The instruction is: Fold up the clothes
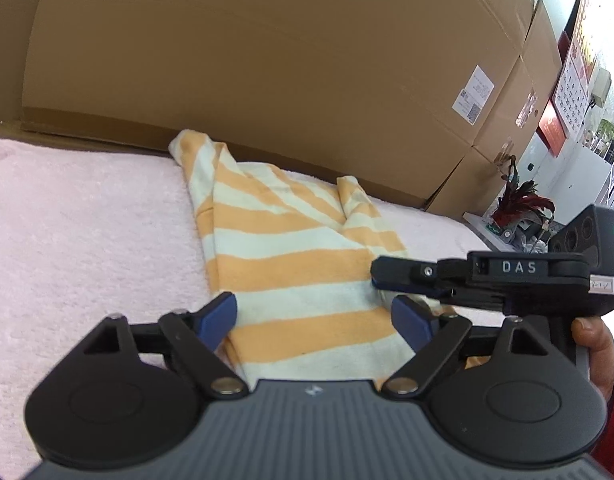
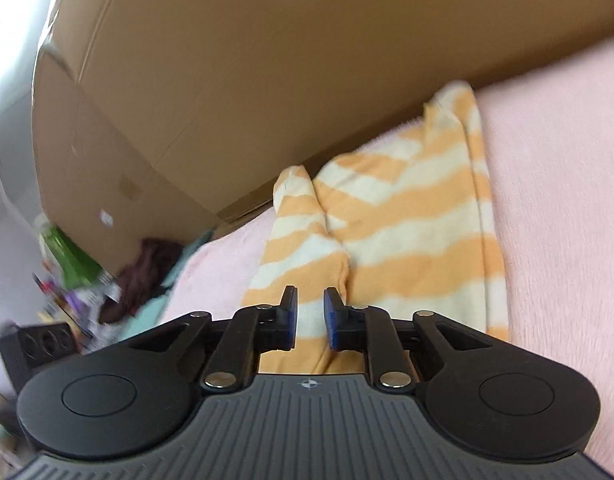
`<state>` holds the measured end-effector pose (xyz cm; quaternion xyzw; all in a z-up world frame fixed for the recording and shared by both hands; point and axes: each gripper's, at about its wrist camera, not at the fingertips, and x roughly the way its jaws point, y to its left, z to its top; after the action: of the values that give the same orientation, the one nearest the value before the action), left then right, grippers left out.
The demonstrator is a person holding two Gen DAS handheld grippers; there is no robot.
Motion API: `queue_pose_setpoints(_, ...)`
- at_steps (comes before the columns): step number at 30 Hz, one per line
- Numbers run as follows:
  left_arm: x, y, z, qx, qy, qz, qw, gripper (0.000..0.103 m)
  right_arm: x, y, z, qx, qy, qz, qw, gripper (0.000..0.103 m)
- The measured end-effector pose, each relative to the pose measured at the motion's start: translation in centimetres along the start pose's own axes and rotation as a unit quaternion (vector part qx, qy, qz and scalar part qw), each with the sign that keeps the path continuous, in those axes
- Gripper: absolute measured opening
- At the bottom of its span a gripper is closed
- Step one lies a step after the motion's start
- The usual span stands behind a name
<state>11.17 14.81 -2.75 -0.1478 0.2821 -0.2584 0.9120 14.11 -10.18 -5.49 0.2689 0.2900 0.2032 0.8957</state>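
Striped garment (image 1: 299, 264) folded narrow lengthwise ahead of both tools; crosswise fold likely left. Left gripper (image 1: 313, 314) wide, empty. Right gripper (image 2: 310, 318) nearly closed, gripping nothing.

The white letters "DAS" stand on the black body of the right gripper (image 1: 393, 276), seen side-on from the left wrist. A small white tag at its rear carries handwriting too small to read. A white shipping label (image 1: 473, 94) on the cardboard box (image 1: 267, 60) bears print and a square code, unreadable. The wall calendar (image 1: 571, 92) shows number grids, digits illegible.
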Motion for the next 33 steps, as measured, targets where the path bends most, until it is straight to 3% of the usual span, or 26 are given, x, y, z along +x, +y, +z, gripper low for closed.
queue_pose_setpoints(4,-0.1,0.4,-0.1,-0.012,-0.001,-0.015,0.9998,0.089,2.5,2.9,3.7,-0.073,0.008,0.003,0.997,0.017)
queue_pose_setpoints(9,-0.1,0.3,-0.3,-0.009,-0.001,-0.017,0.9998,0.090,10.2,5.1,6.9,-0.132,0.076,-0.016,0.988,0.017)
queue_pose_setpoints(12,-0.1,0.4,-0.3,-0.012,-0.001,-0.023,0.9997,0.091,14.8,5.0,7.8,-0.128,0.111,-0.027,0.985,0.018)
queue_pose_setpoints(16,0.0,0.4,-0.2,-0.014,0.000,-0.029,0.9995,0.093,17.6,4.9,8.7,-0.128,0.083,-0.043,0.987,0.014)
queue_pose_setpoints(19,0.0,0.2,-0.1,-0.012,0.002,-0.031,0.9994,0.094,17.8,4.8,9.4,-0.129,0.049,-0.068,0.988,0.020)
queue_pose_setpoints(23,0.0,0.1,-0.1,-0.010,0.002,-0.032,0.9994,0.095,12.6,3.7,9.2,-0.045,0.014,0.005,0.999,0.021)
queue_pose_setpoints(28,-0.3,0.2,-0.2,-0.009,0.000,-0.032,0.9994,0.095,-1.4,3.5,4.6,-0.038,-0.054,-0.064,0.996,0.027)
queue_pose_setpoints(33,-0.3,0.1,-0.2,-0.006,-0.002,-0.029,0.9996,0.094,-13.8,3.2,-3.8,0.004,-0.102,-0.120,0.988,0.027)
